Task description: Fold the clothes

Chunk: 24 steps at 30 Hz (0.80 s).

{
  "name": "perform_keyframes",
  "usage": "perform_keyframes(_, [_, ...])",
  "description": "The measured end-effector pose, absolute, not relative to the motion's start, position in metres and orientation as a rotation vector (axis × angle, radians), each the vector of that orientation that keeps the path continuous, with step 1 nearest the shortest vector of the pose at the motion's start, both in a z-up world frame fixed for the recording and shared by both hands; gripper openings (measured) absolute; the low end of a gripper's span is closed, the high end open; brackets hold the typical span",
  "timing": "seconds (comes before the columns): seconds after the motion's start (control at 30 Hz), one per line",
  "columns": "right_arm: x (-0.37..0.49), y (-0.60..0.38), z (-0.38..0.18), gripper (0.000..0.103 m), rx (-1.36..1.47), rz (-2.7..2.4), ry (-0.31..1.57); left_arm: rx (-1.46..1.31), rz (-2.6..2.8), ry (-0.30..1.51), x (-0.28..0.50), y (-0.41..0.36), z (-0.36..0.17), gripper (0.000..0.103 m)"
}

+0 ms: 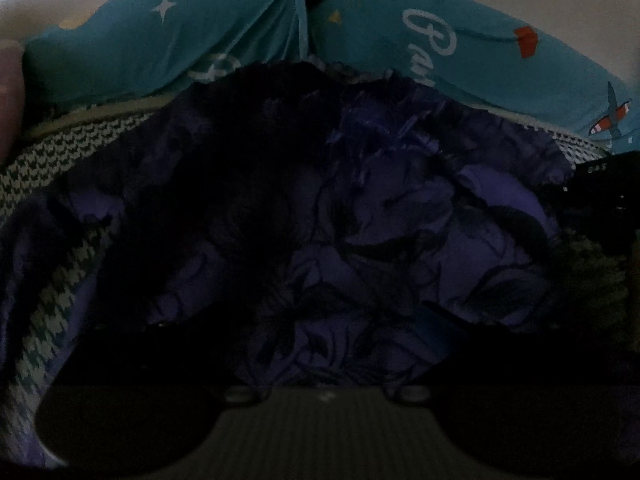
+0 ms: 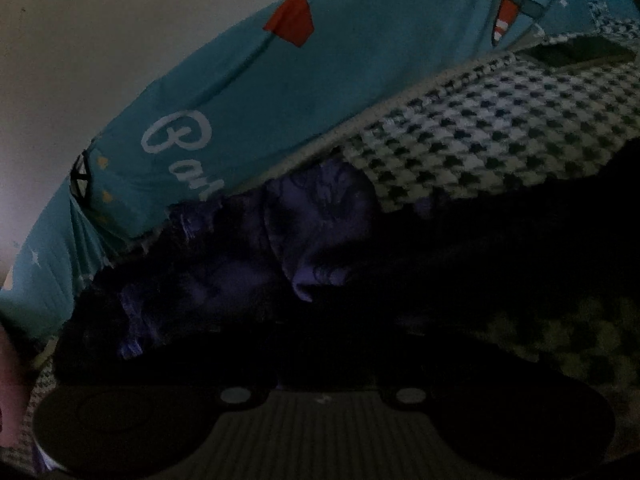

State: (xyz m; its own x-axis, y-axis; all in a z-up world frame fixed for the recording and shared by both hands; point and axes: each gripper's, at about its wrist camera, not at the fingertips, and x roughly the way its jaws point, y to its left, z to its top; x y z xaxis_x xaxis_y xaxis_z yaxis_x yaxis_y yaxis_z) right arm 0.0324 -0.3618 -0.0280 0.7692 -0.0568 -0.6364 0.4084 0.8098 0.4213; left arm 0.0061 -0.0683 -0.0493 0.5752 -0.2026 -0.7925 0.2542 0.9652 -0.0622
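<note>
Filling both dim views, purple garment (image 1: 400, 220) crumpled on houndstooth cloth (image 2: 500, 132), teal printed sheet (image 1: 240, 32) beyond, pale wall (image 2: 100, 40) past its edge, left hand-held gripper (image 1: 320, 360) and right hand-held gripper (image 2: 320, 360) lost in shadow, grip unreadable.

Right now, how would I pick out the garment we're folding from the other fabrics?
Find the big teal sheet printed with white script and red shapes. In front of it lies a black-and-white houndstooth cloth. The purple garment is crumpled on that, the only dark violet fabric, with a darker leafy print.
</note>
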Motion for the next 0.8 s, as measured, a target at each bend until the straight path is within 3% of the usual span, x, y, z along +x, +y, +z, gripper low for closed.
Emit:
perform_keyframes(0.23, [0.027, -0.379, 0.011, 0.009, 0.510, -0.372, 0.449, 0.060, -0.264, 0.948, 0.008, -0.069, -0.056, 0.103])
perform_keyframes(0.5, [0.043, -0.384, -0.007, 0.014, 0.538, -0.404, 0.568, 0.089, -0.315, 0.984, 0.005, -0.080, -0.063, 0.103])
perform_keyframes(0.63, [0.036, -0.390, -0.002, 0.027, 0.568, -0.351, 0.568, 0.102, -0.328, 0.982, 0.004, -0.082, -0.064, 0.103])
perform_keyframes(0.8, [0.024, -0.388, 0.002, 0.029, 0.534, -0.290, 0.592, 0.084, -0.328, 0.978, 0.004, -0.079, -0.062, 0.103])
